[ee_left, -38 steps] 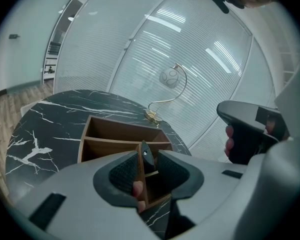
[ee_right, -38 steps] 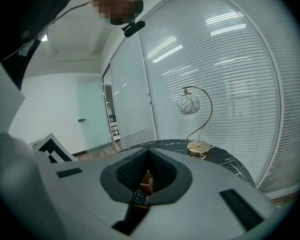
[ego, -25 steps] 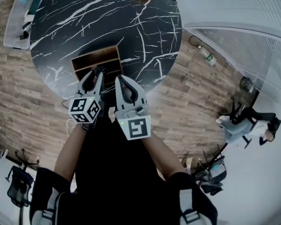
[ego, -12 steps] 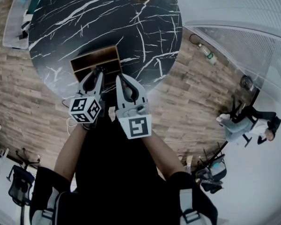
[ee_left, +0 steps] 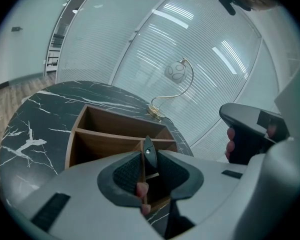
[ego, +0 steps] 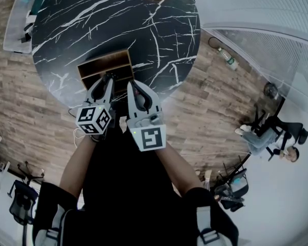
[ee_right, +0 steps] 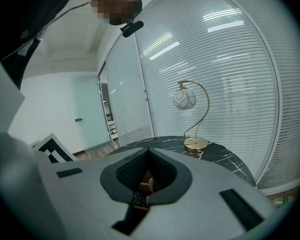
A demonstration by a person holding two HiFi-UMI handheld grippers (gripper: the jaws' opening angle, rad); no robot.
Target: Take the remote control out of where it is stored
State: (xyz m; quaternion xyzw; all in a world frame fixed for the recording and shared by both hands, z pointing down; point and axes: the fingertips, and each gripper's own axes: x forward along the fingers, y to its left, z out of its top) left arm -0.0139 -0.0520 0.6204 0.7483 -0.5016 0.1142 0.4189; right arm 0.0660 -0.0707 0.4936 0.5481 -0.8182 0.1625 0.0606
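— Is it out yet?

— Not yet, I'd say. The left tongs pinch a slim dark thing, seemingly the remote control. It sits in the front compartment of the wooden organiser, by the near edge of the surface. The right tongs are pressed together, empty.

— What's left?

— Lifting it clear.

The desk looks like polished black stone, veined in white, with a soft sheen. The box near its near edge is brown wood, matt, with plain smooth walls. The floor shows wood-grain planks. At the desk's far edge the lamp has a shiny gold metal stem and base and a glossy white globe. The left claw and right claw are smooth matt grey plastic. Their pads are black and finely ribbed.
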